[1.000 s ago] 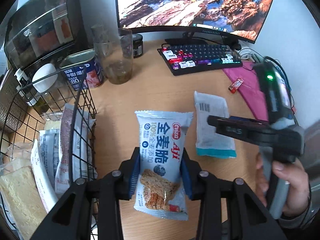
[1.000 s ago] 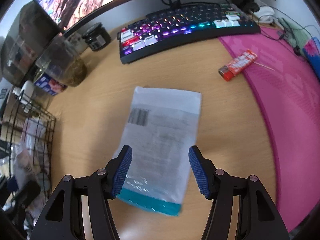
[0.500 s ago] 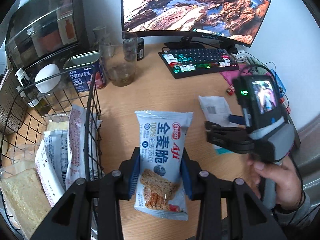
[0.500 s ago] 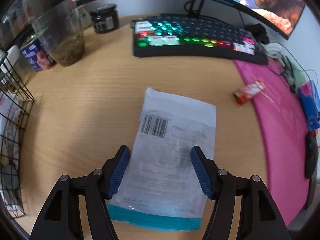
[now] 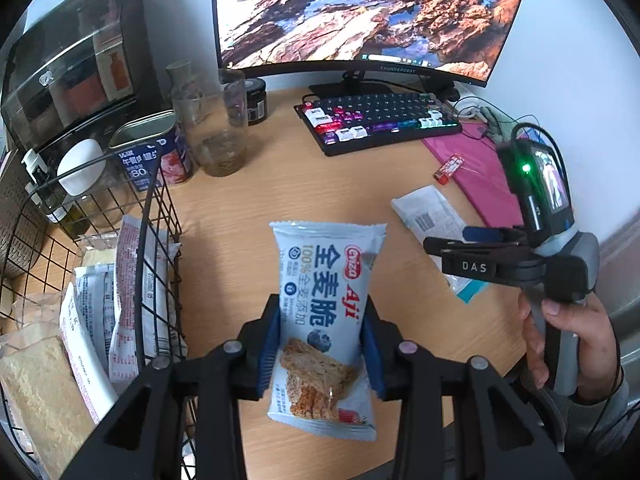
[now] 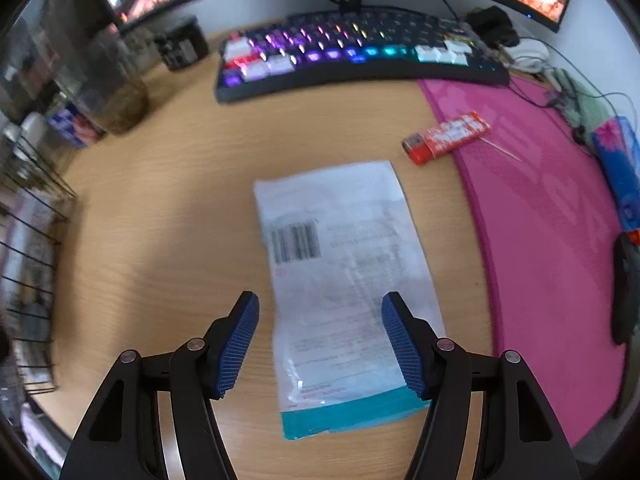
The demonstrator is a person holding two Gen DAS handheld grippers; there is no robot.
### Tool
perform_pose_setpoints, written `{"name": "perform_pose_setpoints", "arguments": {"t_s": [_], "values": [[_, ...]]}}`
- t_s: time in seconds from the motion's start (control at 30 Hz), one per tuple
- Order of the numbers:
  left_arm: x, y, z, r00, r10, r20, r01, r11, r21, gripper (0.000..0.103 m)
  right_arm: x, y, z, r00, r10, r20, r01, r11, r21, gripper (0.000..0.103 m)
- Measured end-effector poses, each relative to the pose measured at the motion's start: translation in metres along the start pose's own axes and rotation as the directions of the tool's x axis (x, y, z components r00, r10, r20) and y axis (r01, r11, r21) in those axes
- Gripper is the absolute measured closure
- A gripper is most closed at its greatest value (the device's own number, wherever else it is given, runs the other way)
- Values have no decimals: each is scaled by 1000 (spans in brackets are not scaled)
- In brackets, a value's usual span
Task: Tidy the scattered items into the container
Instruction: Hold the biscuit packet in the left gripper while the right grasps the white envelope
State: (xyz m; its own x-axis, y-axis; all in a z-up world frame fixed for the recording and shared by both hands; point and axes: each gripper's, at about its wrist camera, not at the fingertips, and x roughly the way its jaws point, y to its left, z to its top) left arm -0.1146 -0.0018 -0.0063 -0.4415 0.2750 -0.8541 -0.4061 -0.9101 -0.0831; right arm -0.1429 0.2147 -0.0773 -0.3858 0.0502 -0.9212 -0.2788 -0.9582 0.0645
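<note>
My left gripper (image 5: 322, 346) is shut on a pale blue cracker packet (image 5: 326, 312) and holds it above the wooden desk, just right of the black wire basket (image 5: 150, 216). The basket holds several packets and a bag of bread (image 5: 36, 396). My right gripper (image 6: 320, 340) is open, its fingers astride a white pouch with a teal end (image 6: 344, 280) that lies flat on the desk. The pouch (image 5: 430, 218) and the right gripper (image 5: 472, 252) also show in the left wrist view.
A lit keyboard (image 6: 356, 56) and a monitor (image 5: 360, 16) stand at the back. A pink mat (image 6: 540, 216) and a red lighter (image 6: 446, 136) lie at the right. A glass (image 5: 218, 132), a tin (image 5: 154, 152) and a dark jar (image 5: 256, 100) stand behind the basket.
My left gripper has risen with the cracker packet still in it. My right gripper has swung over the white pouch, which now lies angled between its fingers.
</note>
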Motion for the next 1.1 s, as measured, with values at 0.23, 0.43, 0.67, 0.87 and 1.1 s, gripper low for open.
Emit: {"name": "perform_pose_setpoints", "arguments": {"t_s": [0.23,0.43,0.67,0.87,1.1], "values": [[-1,-7,-1,1000,5,-3,-5,1000,9,61,9,2,-1,1000,-7,-9,6,999,-46,39],[-3,-12,-3,1000,7,4,-7,1000,14,61,-1,6,-26,998,50,-26,-52,995,-81,38],[-12,-20,-18,1000,16,24,-17,1000,14,61,-18,10,-63,998,59,-31,-62,991,-121,38],[-19,-27,-41,999,37,33,-37,999,7,61,-34,20,-102,993,104,-49,-111,976,-186,35],[-22,-30,-65,997,61,37,-60,998,-30,62,-48,28,-139,978,184,-95,-204,935,-289,33]]}}
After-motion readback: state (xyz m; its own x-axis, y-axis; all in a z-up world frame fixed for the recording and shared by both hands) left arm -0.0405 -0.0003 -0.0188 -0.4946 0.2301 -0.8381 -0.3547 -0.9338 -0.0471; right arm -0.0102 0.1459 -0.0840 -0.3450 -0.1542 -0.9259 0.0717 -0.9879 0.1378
